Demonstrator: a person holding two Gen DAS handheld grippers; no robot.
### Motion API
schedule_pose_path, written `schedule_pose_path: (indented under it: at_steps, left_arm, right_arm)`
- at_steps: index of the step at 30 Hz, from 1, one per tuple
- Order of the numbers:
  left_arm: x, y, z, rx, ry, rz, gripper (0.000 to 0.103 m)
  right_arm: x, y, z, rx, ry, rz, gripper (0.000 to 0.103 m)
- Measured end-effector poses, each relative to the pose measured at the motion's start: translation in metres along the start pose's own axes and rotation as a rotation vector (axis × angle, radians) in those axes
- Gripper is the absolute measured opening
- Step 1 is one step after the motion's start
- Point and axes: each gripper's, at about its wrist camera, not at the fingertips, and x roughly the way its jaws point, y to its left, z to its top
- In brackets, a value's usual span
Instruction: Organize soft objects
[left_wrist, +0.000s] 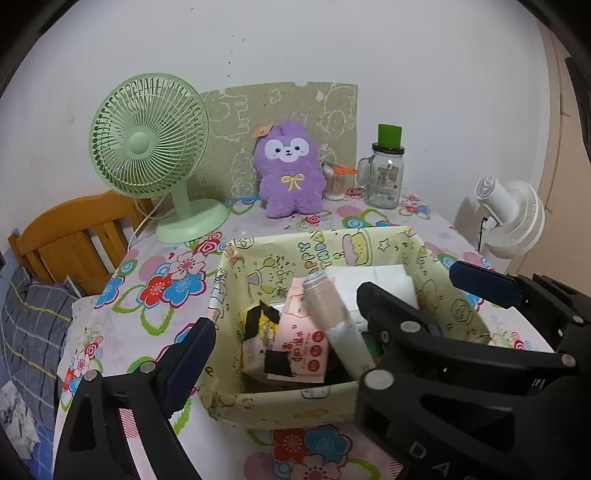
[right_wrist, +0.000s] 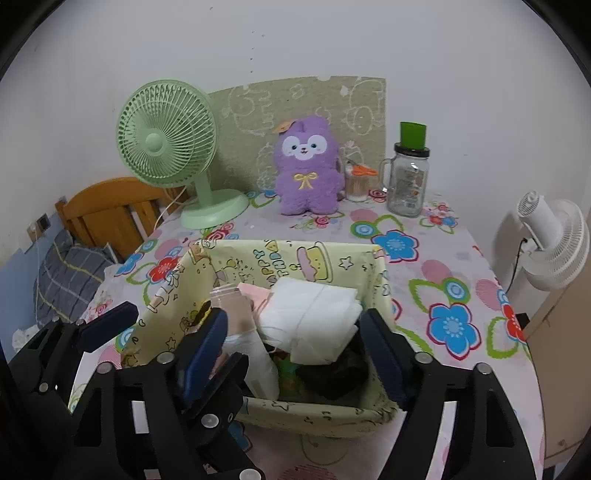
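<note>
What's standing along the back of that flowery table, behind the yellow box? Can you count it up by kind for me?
Fans: 1, the green desk fan
Plush toys: 1, the purple plush
Glass jars: 1, the handled jar with a green top
Cotton swab containers: 1, the small tub beside the plush
Total: 4

The white fan stands off the table, so it is not counted.
</note>
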Motion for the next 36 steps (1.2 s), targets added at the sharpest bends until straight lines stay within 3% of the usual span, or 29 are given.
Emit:
schedule_pose_path:
  at_steps: [14,36]
  left_arm:
    - [-0.026,-0.017,-0.009,0.002,-0.041,-0.009,0.102]
    - [-0.062,-0.023,-0.032,-0.015,-0.069,-0.018,0.103]
  right_arm:
    - [-0.033,-0.008,-0.012,0.016,-0.026,-0.030,0.090]
    - [-0.081,-0.012,-0.040,0.010,-0.064,-0.064,0.092]
